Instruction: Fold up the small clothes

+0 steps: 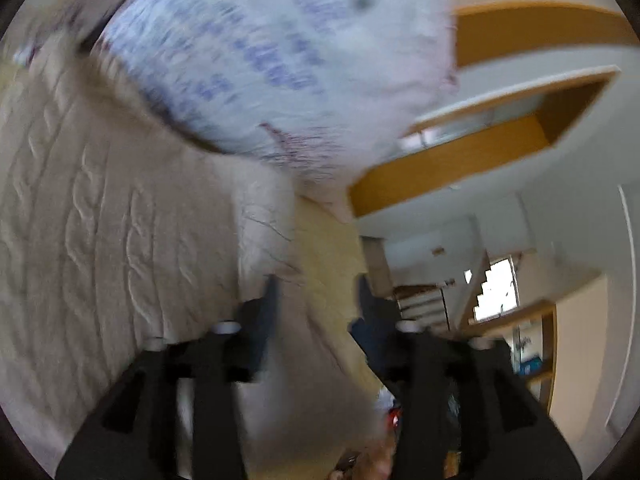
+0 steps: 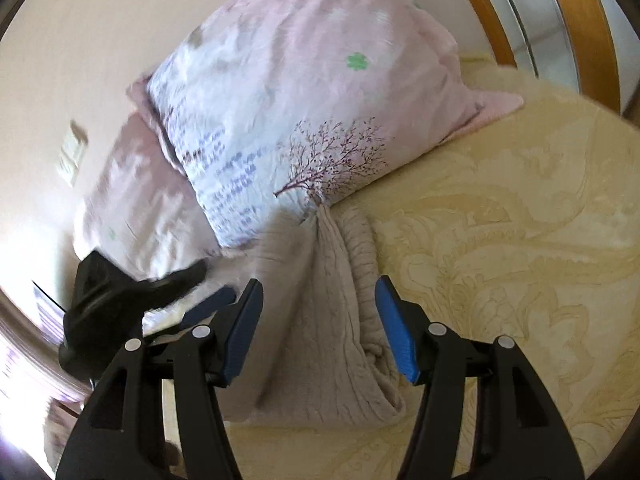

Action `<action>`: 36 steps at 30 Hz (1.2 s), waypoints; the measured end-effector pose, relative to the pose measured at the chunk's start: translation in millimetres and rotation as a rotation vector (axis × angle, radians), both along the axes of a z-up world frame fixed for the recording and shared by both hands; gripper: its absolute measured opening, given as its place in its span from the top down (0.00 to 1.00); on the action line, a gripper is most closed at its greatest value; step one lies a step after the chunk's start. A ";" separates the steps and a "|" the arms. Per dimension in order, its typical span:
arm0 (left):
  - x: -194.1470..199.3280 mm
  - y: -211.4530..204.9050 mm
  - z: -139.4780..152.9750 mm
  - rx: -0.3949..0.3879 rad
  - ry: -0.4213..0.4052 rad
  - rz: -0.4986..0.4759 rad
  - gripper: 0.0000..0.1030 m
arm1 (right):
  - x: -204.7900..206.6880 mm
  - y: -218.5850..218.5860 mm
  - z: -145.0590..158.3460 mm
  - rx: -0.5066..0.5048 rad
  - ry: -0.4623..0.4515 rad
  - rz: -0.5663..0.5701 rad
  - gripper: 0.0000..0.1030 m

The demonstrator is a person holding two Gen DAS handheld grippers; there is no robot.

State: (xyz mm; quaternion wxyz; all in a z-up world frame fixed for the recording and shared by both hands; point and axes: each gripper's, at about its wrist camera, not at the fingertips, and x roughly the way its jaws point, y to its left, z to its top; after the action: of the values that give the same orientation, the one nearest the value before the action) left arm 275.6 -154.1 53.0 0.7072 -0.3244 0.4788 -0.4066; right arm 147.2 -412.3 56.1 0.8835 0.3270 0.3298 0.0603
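Observation:
A beige cable-knit garment (image 2: 320, 320) lies folded in a narrow strip on the cream bedspread (image 2: 500, 240), its far end against a pillow. My right gripper (image 2: 318, 292) is open, its blue-padded fingers (image 2: 394, 328) straddling the garment just above it. The left wrist view is blurred; the same knit garment (image 1: 100, 220) fills its left side. My left gripper (image 1: 318, 284) is open and empty, at the garment's edge. The left gripper also shows as a black shape in the right wrist view (image 2: 132, 292), left of the garment.
A pink and white patterned pillow (image 2: 300, 100) leans over the garment's far end, with a second pillow (image 2: 140, 208) behind it. A wooden bed frame (image 2: 552, 20) curves at the right. A doorway and shelves (image 1: 500, 300) lie beyond the bed.

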 end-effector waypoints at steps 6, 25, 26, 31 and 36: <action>-19.5 67.0 40.6 0.241 -0.206 0.133 0.28 | 23.7 1.2 -1.1 0.146 0.058 0.130 0.42; 6.6 124.8 -30.5 0.438 -0.026 0.198 0.24 | 109.0 34.1 -44.6 0.176 0.259 0.201 0.72; 7.0 123.8 -31.8 0.432 -0.021 0.190 0.24 | 108.4 34.0 -43.8 0.161 0.247 0.197 0.81; 4.0 115.8 -31.6 0.429 -0.031 0.171 0.24 | 88.2 42.4 -13.7 0.009 0.126 0.189 0.84; -5.8 105.4 -28.0 0.401 -0.051 0.127 0.24 | 56.2 43.1 33.3 -0.202 -0.019 0.144 0.85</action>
State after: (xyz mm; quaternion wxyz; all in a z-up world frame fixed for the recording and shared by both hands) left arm 269.8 -48.7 25.0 0.7936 -0.1963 0.5108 -0.2661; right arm 203.4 -369.2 89.3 0.9084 0.2112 0.3485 0.0933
